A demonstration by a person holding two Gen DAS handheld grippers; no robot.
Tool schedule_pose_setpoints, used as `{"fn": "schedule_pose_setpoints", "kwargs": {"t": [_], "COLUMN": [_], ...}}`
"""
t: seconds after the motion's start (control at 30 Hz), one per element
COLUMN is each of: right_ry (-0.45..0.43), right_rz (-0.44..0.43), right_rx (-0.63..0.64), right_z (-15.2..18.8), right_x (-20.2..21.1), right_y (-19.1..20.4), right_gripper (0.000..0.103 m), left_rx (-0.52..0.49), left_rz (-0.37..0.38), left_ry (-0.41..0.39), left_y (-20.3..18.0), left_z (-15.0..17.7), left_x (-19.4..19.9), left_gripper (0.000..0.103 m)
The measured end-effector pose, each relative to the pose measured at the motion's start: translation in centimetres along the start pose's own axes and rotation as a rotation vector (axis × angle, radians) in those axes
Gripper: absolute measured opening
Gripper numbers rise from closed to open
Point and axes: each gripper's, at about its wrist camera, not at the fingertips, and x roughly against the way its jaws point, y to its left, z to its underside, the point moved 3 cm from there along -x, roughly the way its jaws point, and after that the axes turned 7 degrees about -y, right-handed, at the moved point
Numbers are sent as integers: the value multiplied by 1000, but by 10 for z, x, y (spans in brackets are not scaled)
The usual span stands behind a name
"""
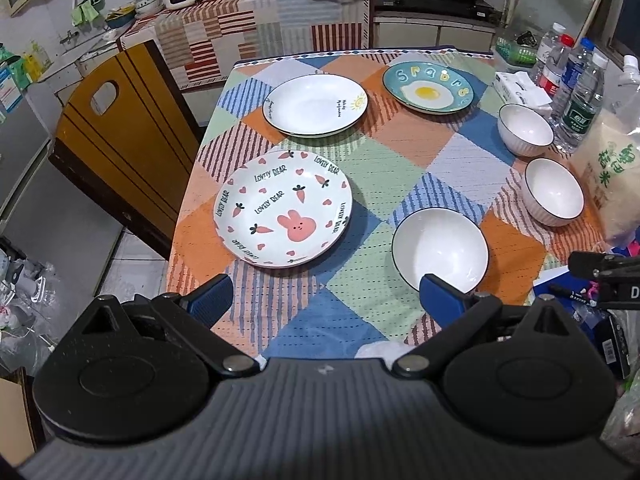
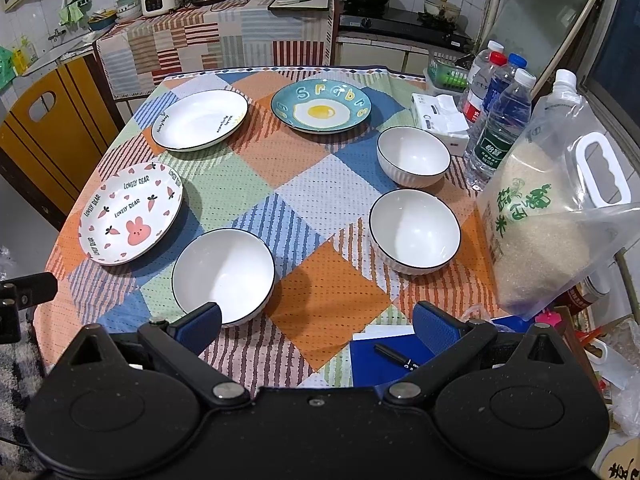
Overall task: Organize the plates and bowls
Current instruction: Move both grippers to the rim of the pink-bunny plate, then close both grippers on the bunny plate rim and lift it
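Three plates and three bowls lie spread over the patchwork cloth on the bench (image 2: 320, 288), none stacked yet, so the sorting looks to be at its very start.

From the left wrist view, the rabbit plate (image 1: 283, 209) sits at about 11 o'clock, nearest the left gripper (image 1: 326, 300). The plain white plate (image 1: 315, 105) lies beyond it at 12, and the egg plate (image 1: 427, 87) at 1 o'clock near the far edge.

From the right wrist view, the nearest bowl (image 2: 224, 274) is at 10 o'clock, its near rim partly behind one finger of the right gripper (image 2: 318, 326). The middle bowl (image 2: 415, 229) sits at 1 o'clock and the far bowl (image 2: 413, 155) just behind it, both apart from each other. Water bottles (image 2: 500, 128), a tissue pack (image 2: 440, 124) and a rice bag (image 2: 548, 216) crowd the bench edge at 2 o'clock.

Both sets of fingers are spread wide and hold nothing, hovering above the near edge of the bench.

The likely next move is a first pick: either gripper could drop to a rim, pinch it across the lip, and lift it onto its like. The bowls' steep glazed walls probably call for a firm pinch; the plates' shallow rims may need a low, slanted approach.
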Motion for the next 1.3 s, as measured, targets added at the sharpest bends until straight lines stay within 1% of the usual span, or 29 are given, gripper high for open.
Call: {"fn": "schedule_pose_setpoints", "kwargs": {"t": [0.13, 0.2, 0.23, 0.3, 0.4, 0.47, 0.5, 0.53, 0.57, 0.63, 0.67, 0.7, 0.77, 0.83, 0.9, 0.97, 1.03, 1.1, 1.13, 1.17, 1.2, 1.23, 1.27, 1.3], "right_ry": [3, -17, -42, -117, -249, -361, -399, -412, -386, -295, -257, -231, -183, -124, -65, -11, 21, 31, 37, 49, 74, 103, 134, 160], "right_rz": [-2, -19, -41, -112, -211, -308, -360, -411, -453, -542, -590, -610, -628, -655, -652, -641, -639, -639, -635, -628, -617, -617, -609, -599], "right_rx": [3, 11, 18, 43, 98, 136, 136, 118, 93, 67, 65, 72, 97, 94, 79, 65, 53, 60, 61, 57, 48, 39, 31, 20], "right_z": [-1, -4, -7, -16, -30, -38, -42, -47, -52, -58, -60, -61, -61, -59, -58, -53, -46, -46, -46, -46, -46, -47, -47, -48], "right_x": [-3, -2, 0, 6, 11, 11, 7, 0, -11, -33, -47, -59, -80, -103, -124, -145, -159, -172, -182, -191, -200, -208, -216, -222], "right_y": [0, 1, 3, 9, 22, 31, 35, 38, 42, 51, 59, 66, 80, 92, 100, 109, 114, 119, 121, 124, 125, 126, 127, 127], "right_gripper": [103, 103, 103, 103, 103, 103, 103, 103, 103, 101, 98, 92, 92, 88, 86, 83, 79, 76, 75, 75, 72, 60, 53, 50], "left_rx": [-5, -26, -43, -70, -75, -58, -46, -39, -34, -27, -17, -2, 24, 31, 33, 49, 53, 33, 22, 16, 19, 28, 46, 67], "left_rz": [-13, -22, -19, -14, 12, 38, 41, 39, 34, 36, 46, 65, 88, 90, 93, 102, 99, 81, 78, 75, 76, 82, 92, 103], "left_ry": [-6, -25, -45, -84, -130, -153, -154, -155, -154, -144, -133, -118, -72, -30, 18, 61, 84, 100, 106, 116, 131, 147, 162, 176], "left_y": [5, 9, 12, 21, 39, 53, 61, 68, 74, 86, 91, 97, 107, 114, 119, 123, 128, 131, 133, 135, 137, 140, 144, 148], "left_z": [-1, -3, -5, -9, -15, -20, -22, -24, -26, -29, -29, -29, -29, -26, -22, -15, -9, -5, -2, 0, 2, 5, 7, 9], "left_x": [-3, -4, -5, -6, -10, -16, -21, -27, -34, -52, -61, -72, -95, -120, -145, -167, -184, -198, -205, -212, -218, -223, -229, -233], "left_gripper": [102, 102, 102, 102, 102, 102, 102, 102, 102, 100, 100, 100, 100, 96, 93, 93, 93, 92, 89, 83, 69, 60, 52, 51]}}
